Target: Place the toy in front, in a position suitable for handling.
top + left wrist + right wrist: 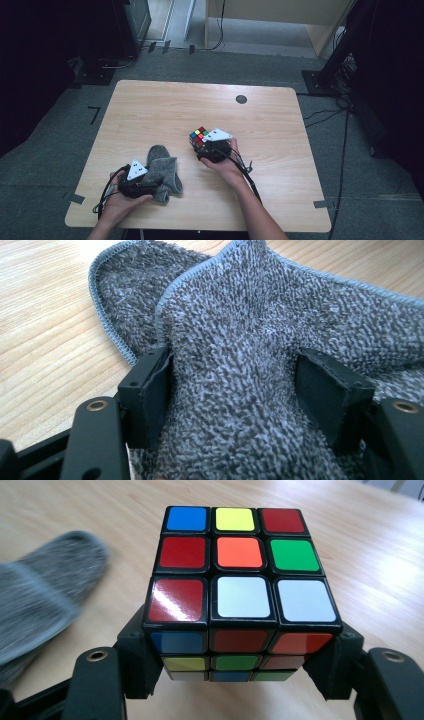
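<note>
A scrambled colour cube (198, 136) sits near the table's middle, and my right gripper (204, 146) is shut on its lower sides. In the right gripper view the cube (240, 555) fills the space between the two black pads of the right gripper (240, 655), and its top face shows red, white, orange, green, blue and yellow tiles. A crumpled grey terry cloth (162, 169) lies at the front left. My left gripper (151, 183) is shut on a bunched fold of the cloth (235, 330). The fold is squeezed between both pads of the left gripper (232, 370).
The wooden table (150, 110) has a small black round mark (241, 99) near its far edge. The cloth (40, 595) lies to the left of the cube in the right gripper view. Grey carpet, cables and dark stands surround the table.
</note>
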A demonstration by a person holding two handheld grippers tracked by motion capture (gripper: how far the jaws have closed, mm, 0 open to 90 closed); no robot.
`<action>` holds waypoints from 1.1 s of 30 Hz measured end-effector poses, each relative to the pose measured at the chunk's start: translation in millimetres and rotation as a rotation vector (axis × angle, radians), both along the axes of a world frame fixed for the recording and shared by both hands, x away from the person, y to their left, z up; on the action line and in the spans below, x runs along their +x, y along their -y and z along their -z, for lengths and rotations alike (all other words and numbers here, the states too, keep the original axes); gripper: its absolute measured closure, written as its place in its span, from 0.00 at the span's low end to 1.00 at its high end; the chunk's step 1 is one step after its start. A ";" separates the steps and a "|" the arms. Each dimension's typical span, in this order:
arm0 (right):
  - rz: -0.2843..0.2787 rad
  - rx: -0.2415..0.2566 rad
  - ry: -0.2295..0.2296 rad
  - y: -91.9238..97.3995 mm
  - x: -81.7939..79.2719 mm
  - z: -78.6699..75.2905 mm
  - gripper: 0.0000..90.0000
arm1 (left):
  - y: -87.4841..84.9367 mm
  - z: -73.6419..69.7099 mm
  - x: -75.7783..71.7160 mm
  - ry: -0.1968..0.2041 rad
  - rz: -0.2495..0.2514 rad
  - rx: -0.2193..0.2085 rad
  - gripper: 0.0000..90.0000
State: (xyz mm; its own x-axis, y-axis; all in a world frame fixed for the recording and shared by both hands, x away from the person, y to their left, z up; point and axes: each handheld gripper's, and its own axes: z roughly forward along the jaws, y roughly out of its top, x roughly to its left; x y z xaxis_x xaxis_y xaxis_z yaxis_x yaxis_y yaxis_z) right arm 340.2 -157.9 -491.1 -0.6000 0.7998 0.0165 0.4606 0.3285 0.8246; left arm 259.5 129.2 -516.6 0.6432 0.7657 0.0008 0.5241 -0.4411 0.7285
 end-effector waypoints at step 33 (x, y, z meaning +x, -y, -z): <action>-0.153 -0.014 0.083 18.7 -93.3 -5.7 0.38 | 76.7 -63.6 16.9 0.007 0.342 -0.497 0.72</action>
State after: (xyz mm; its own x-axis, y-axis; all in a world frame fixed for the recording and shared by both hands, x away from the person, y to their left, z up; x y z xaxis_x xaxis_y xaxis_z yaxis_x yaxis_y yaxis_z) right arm 246.9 -176.6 -485.4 -0.7139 0.6986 -0.0486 0.3348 0.4014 0.8525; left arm 276.4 52.5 -453.0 0.8544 0.4250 -0.2989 0.4068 -0.1894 0.8937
